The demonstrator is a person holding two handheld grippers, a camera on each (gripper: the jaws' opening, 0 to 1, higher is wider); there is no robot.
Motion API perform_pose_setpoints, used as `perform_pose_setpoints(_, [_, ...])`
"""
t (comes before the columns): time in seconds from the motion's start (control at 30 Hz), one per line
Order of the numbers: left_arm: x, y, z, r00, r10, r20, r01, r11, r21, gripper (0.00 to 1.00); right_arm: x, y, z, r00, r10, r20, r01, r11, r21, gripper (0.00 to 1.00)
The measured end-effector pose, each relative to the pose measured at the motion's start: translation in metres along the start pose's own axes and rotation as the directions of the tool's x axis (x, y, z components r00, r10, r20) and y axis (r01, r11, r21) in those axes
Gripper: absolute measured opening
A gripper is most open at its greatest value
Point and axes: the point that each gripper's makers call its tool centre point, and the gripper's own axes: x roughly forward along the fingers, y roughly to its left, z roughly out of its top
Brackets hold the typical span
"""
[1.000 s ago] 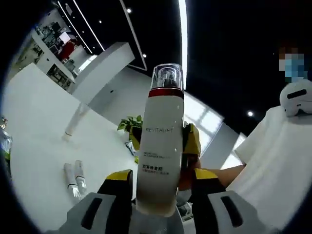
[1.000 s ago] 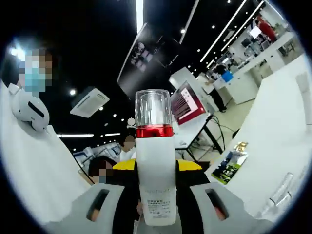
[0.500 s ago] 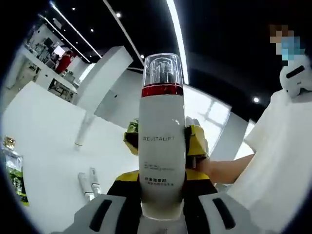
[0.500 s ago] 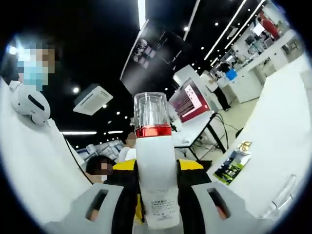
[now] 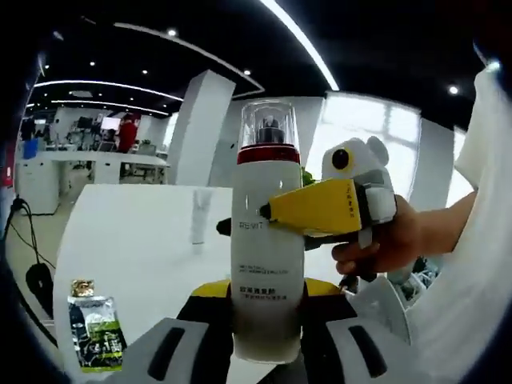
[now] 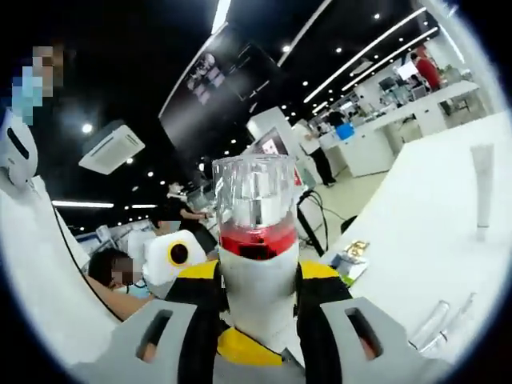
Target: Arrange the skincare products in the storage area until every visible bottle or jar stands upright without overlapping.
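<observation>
Your handheld grippers and clothing: appearance.

In the left gripper view, your left gripper [image 5: 268, 340] has two pale grey jaws with dark slots, black inner faces and yellow caps at lower centre. Your right gripper [image 5: 320, 210] enters at centre right with a yellow finger, grey collar and white rounded housing; your hand [image 5: 384, 244] grips it, and your white garment [image 5: 472, 264] fills the right edge. In the right gripper view, your right gripper [image 6: 258, 320] repeats the grey, black and yellow scheme.

Bottle [image 5: 266, 264] between both grippers (upright); sachet [image 5: 96, 332] left, on table [image 5: 144, 240]
</observation>
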Motion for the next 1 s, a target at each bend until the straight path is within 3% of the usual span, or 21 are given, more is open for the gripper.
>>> perform_pose_setpoints(0.07, [-0.001,0.007,-0.003,0.998,0.058,-0.018,-0.057,0.997,0.048,0.3,0.001,-0.01,0.003,0.996,-0.093,0.005,0.092,0.993,0.067,0.32])
perform_pose_setpoints(0.1, [-0.002,0.012,-0.007,0.994,0.1,-0.043,-0.096,0.991,0.094,0.3,0.001,-0.02,0.006,0.984,-0.175,0.033,0.17,0.979,0.109,0.31])
perform_pose_setpoints(0.17, [-0.003,0.019,-0.011,0.985,0.155,-0.073,-0.142,0.978,0.155,0.3,0.005,-0.023,-0.001,0.978,-0.208,-0.011,0.208,0.976,0.066,0.32])
perform_pose_setpoints(0.23, [-0.004,0.023,-0.012,0.979,0.19,-0.077,-0.172,0.966,0.192,0.3,0.006,-0.028,0.006,0.964,-0.264,0.031,0.26,0.959,0.11,0.31])
perform_pose_setpoints(0.3, [-0.005,0.025,-0.013,0.974,0.209,-0.084,-0.189,0.961,0.202,0.3,0.006,-0.03,0.009,0.961,-0.273,0.037,0.265,0.953,0.149,0.31])
perform_pose_setpoints(0.37, [-0.005,0.029,-0.014,0.971,0.223,-0.091,-0.2,0.957,0.21,0.3,0.007,-0.033,0.007,0.959,-0.281,0.013,0.277,0.952,0.13,0.3])
perform_pose_setpoints(0.53, [-0.006,0.032,-0.013,0.971,0.225,-0.079,-0.204,0.954,0.219,0.31,0.01,-0.024,0.009,0.978,-0.211,0.003,0.209,0.972,0.107,0.28])
perform_pose_setpoints(0.6, [-0.006,0.027,-0.01,0.984,0.17,-0.061,-0.158,0.974,0.165,0.31,0.011,-0.019,0.011,0.987,-0.163,-0.001,0.163,0.984,0.066,0.27])
perform_pose_setpoints(0.67, [-0.006,0.019,-0.008,0.998,0.063,-0.028,-0.061,0.995,0.077,0.32,0.01,-0.014,0.012,0.992,-0.122,-0.018,0.122,0.992,0.022,0.27])
perform_pose_setpoints(0.73, [-0.009,0.011,-0.008,0.999,-0.035,-0.013,0.034,0.999,-0.013,0.33,0.008,-0.009,0.008,0.995,-0.084,-0.052,0.085,0.996,0.003,0.27])
perform_pose_setpoints(0.87, [-0.012,0.002,-0.002,0.993,-0.113,0.028,0.114,0.993,-0.039,0.39,0.006,0.001,0.004,0.995,0.018,-0.094,-0.015,1.0,0.028,0.27])
perform_pose_setpoints(0.9, [-0.011,-0.001,-0.002,0.99,-0.139,0.027,0.14,0.989,-0.047,0.42,0.004,0.006,0.0,0.989,0.059,-0.133,-0.058,0.998,0.015,0.27])
perform_pose_setpoints(0.93, [-0.01,-0.009,-0.003,0.981,-0.191,0.012,0.191,0.978,-0.084,0.43,0.004,0.009,-0.001,0.988,0.073,-0.137,-0.074,0.997,0.002,0.27])
perform_pose_setpoints(1.0, [-0.011,-0.02,-0.007,0.963,-0.27,-0.014,0.264,0.951,-0.16,0.44,0.001,0.024,-0.006,0.972,0.15,-0.18,-0.169,0.982,-0.09,0.27])
